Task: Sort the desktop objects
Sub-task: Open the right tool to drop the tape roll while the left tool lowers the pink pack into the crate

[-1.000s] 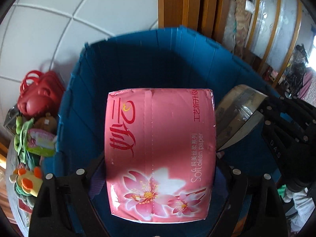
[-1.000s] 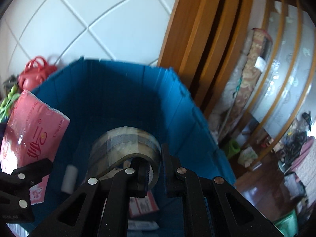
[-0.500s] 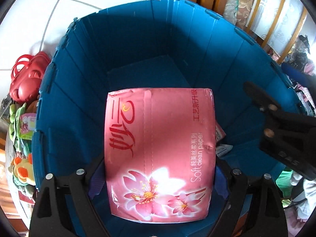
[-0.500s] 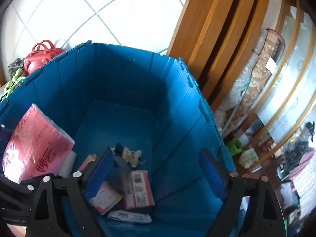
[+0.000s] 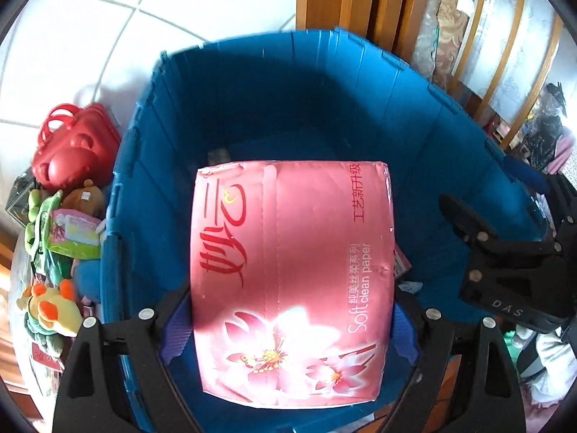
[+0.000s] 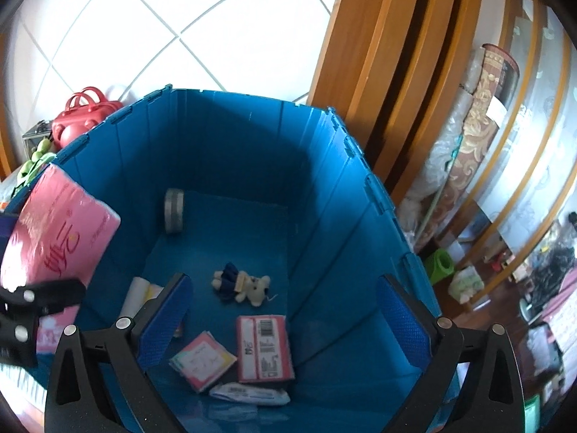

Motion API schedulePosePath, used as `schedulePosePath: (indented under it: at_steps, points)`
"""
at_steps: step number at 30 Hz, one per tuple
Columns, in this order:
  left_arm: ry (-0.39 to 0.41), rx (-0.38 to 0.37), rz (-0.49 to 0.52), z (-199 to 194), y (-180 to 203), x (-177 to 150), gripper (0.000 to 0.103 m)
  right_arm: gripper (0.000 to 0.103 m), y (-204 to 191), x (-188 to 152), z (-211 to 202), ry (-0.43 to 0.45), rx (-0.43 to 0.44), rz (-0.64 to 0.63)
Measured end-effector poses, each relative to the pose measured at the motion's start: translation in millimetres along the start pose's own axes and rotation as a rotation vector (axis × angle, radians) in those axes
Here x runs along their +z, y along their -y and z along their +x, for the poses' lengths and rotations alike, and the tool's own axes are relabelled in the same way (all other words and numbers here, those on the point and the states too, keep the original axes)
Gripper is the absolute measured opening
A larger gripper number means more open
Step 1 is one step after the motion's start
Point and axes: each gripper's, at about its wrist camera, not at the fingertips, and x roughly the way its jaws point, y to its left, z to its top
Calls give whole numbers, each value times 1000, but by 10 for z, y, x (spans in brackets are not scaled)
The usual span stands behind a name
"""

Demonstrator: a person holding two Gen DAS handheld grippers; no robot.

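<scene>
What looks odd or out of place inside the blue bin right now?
In the blue bin, the tape roll stands on its edge against the far-left wall, apart from the other things, so it might roll. The small plush bear lies on its side. Nothing looks spilled or damaged.

Bright daylight, tile wall [image 6: 151,18] overexposed, bin [image 5: 324,108] interior shadowed, fisheye-warped edges.

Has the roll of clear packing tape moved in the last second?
Yes. The roll of clear packing tape left the open right tongs and now stands against the blue plastic crate's far wall.
</scene>
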Motion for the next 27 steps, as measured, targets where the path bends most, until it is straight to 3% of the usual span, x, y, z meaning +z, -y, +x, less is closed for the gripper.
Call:
schedulePosePath:
  at_steps: [10,17,22,27]
  points:
    - [25,42,-30,-39,-82,-90,91,102,-7,-79,-119,17,20,9]
    - [76,87,-41,-182,-151,-260,92,102,-20,-131,-114,15,38,15]
    - [116,80,-23,-166,-124,-251,93,102,-53,-116,-118,25,54,23]
    - [242,149,36,-294,15,-60,93,102,-90,-82,-133,41,66,36]
